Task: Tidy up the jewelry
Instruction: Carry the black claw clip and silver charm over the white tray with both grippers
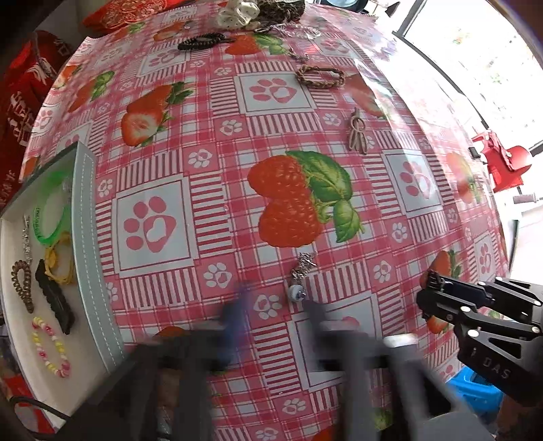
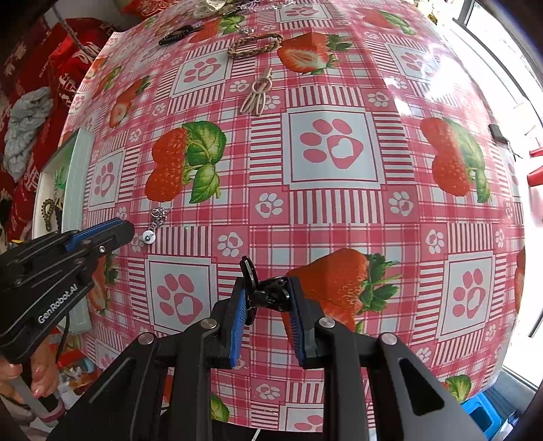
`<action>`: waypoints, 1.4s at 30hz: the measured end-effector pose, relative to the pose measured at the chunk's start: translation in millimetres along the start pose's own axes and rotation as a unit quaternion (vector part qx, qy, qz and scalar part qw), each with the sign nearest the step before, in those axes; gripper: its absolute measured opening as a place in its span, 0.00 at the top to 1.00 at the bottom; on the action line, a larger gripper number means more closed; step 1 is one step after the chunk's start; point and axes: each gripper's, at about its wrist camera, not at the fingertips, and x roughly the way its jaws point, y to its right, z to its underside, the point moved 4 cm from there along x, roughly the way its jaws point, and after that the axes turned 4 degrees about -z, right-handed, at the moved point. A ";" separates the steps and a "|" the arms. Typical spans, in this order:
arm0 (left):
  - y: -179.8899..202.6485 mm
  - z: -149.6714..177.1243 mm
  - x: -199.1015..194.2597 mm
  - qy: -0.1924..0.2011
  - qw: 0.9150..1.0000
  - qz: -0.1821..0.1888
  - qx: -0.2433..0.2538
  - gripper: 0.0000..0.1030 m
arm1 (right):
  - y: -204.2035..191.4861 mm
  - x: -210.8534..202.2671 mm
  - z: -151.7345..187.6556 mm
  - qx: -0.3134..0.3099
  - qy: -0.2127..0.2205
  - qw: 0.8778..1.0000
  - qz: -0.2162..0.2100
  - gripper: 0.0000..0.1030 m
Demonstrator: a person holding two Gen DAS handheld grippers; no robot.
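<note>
My right gripper (image 2: 266,298) is shut on a small black hair clip (image 2: 263,291), held just above the table; it also shows in the left wrist view (image 1: 437,288) at the right. My left gripper (image 1: 275,305) is blurred, its jaws apart and empty, just short of a silver chain with a white bead (image 1: 298,278). The right wrist view shows the left gripper (image 2: 115,230) beside that chain (image 2: 154,225). A white jewelry tray (image 1: 83,217) at the left holds a green bracelet (image 1: 51,217), a black clip (image 1: 56,296) and a bead bracelet (image 1: 51,346).
On the strawberry tablecloth farther back lie a beige clip (image 1: 358,132), a braided brown bracelet (image 1: 320,76), a black bead bracelet (image 1: 202,40) and a white scrunchie (image 1: 237,13). Red cloth lies left of the table. The table edge runs along the right.
</note>
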 end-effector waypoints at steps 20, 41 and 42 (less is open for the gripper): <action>36.7 -3.9 23.3 -0.007 0.996 -0.043 0.072 0.64 | 18.4 -10.5 3.1 0.022 0.008 1.000 -0.006 0.75; -20.7 8.0 -36.4 0.040 0.998 0.034 -0.023 0.84 | -11.5 -22.2 -13.2 -0.003 0.021 0.999 -0.025 0.75; -25.7 8.7 -41.1 0.044 0.998 0.034 -0.028 0.84 | -15.3 -22.7 -14.4 -0.005 0.022 0.999 -0.027 0.75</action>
